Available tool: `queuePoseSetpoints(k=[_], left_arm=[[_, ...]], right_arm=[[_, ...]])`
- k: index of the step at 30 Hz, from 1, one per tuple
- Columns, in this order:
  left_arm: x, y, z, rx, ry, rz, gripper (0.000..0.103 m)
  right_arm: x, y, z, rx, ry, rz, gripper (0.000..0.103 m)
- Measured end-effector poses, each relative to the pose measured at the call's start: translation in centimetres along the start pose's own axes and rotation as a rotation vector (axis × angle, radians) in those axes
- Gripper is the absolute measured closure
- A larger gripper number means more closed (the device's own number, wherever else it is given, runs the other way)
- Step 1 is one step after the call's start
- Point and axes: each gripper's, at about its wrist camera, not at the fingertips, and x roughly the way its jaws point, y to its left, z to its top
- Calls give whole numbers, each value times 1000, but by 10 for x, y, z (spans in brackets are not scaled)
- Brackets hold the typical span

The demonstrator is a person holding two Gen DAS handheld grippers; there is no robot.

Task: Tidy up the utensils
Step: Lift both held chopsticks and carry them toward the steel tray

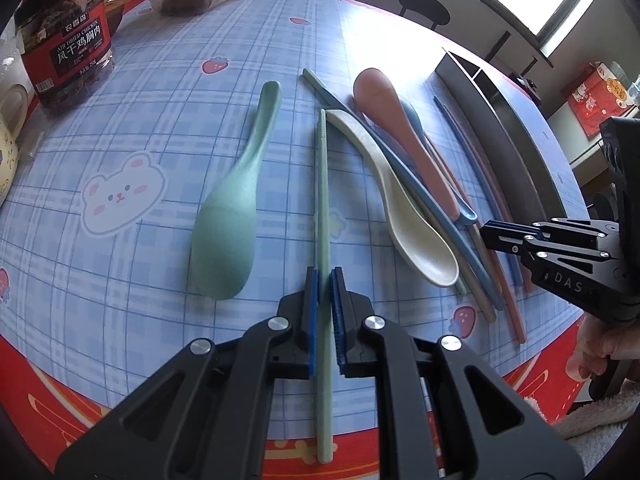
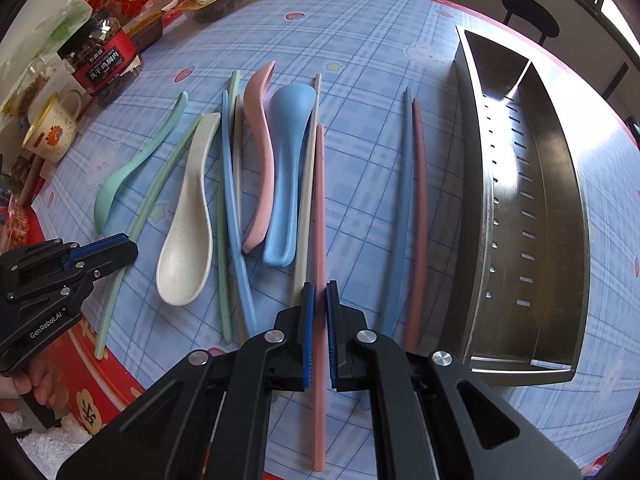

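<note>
On a counter (image 1: 168,92) covered with a blue plaid cloth, the left gripper (image 1: 325,280) is clamping narrowly on a pale green plastic chopstick (image 1: 322,184). The right gripper (image 2: 319,294) is pinching a pink plastic chopstick (image 2: 319,200). Between them are lying pastel spoons (image 2: 188,240) and more chopsticks. A perforated steel utensil tray (image 2: 560,208) is sitting at the right.

Black angular left gripper (image 1: 324,276) and right gripper (image 2: 319,290), blue ribbed pads (image 2: 307,332), silver round screws (image 1: 279,323), white lettering

Pastel spoons (image 2: 185,216), chopsticks (image 2: 319,216), scattered on table
</note>
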Motion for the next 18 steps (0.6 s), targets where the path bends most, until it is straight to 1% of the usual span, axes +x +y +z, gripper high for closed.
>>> queuePoseSetpoints(k=[2, 5, 6, 7, 9, 14, 16, 18], left_arm=[[0, 5, 2, -23, 9, -27, 92], [-2, 21, 2, -133, 28, -103, 92], [-5, 23, 0, -142, 27, -98, 92], [-9, 23, -2, -129, 14, -87, 93], [-20, 22, -8, -114, -13, -99, 92], [-39, 29, -18, -178, -35, -141, 93], [-45, 31, -21, -208, -39, -161, 93], [-50, 28, -19, -212, -43, -168, 93]], right_arm=[[-3, -7, -4, 43, -4, 45, 97], [-8, -18, -15, 108, -8, 101, 97], [-12, -22, -19, 125, -20, 121, 97], [-16, -22, -21, 137, -33, 138, 97], [-26, -28, -28, 157, -64, 168, 97], [-46, -38, -38, 181, -123, 206, 97], [-50, -40, -38, 192, -138, 218, 97], [-52, -40, -34, 196, -145, 226, 97]])
